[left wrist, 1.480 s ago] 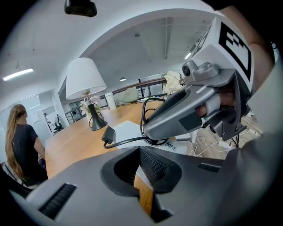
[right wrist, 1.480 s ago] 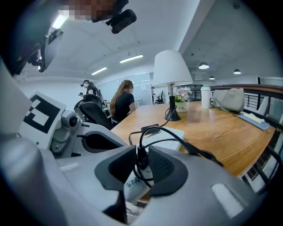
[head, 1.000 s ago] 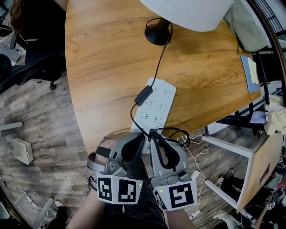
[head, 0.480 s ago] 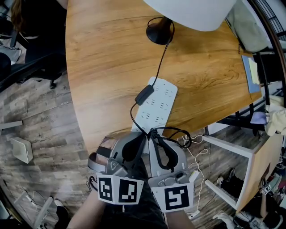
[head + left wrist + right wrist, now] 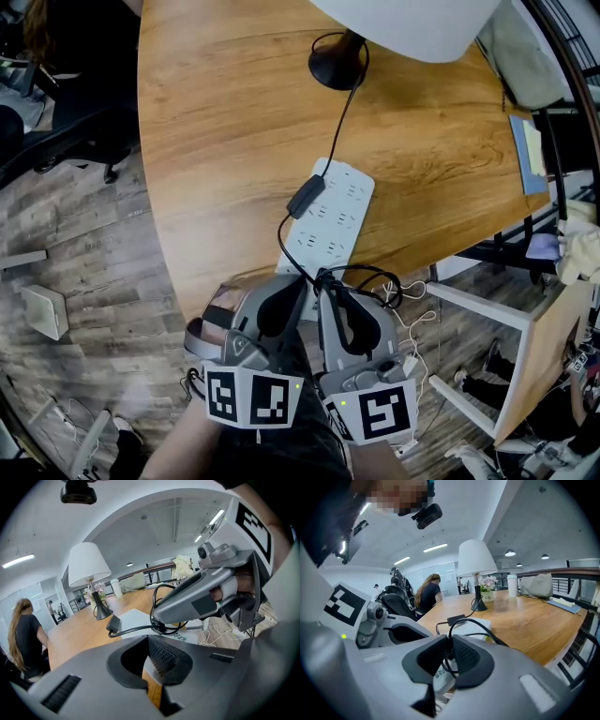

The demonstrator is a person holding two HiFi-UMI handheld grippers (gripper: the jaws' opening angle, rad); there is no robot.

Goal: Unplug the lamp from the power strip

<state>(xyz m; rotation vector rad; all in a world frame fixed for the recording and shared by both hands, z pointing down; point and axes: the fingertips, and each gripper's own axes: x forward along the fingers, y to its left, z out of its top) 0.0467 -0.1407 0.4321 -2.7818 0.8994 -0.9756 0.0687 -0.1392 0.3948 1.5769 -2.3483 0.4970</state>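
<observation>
Fingers [image 5: 471, 660] of the right gripper [image 5: 449, 651] are pressed together on the thin black lamp cord [image 5: 468, 619], which passes between the pads and loops above them. The grip point lies just off the near end of the flat white plastic power strip [image 5: 333, 211], at the counter edge. No view shows whether the plug is seated in the strip.

Fingers [image 5: 161, 656] of the left gripper [image 5: 147, 641] are drawn together with nothing between them. Their tips sit just beside the right gripper tips, at the same near end of the strip.

The strip lies flat on the light-brown wooden counter [image 5: 216, 122]. From the grip point the cord rises along the strip's left edge to a black oblong in-line box [image 5: 304, 197], which rests on the strip. It then continues past the strip's far end to the round black lamp base [image 5: 336, 64]. The white lamp shade [image 5: 412, 23] stands above that base, well apart from the strip.
</observation>
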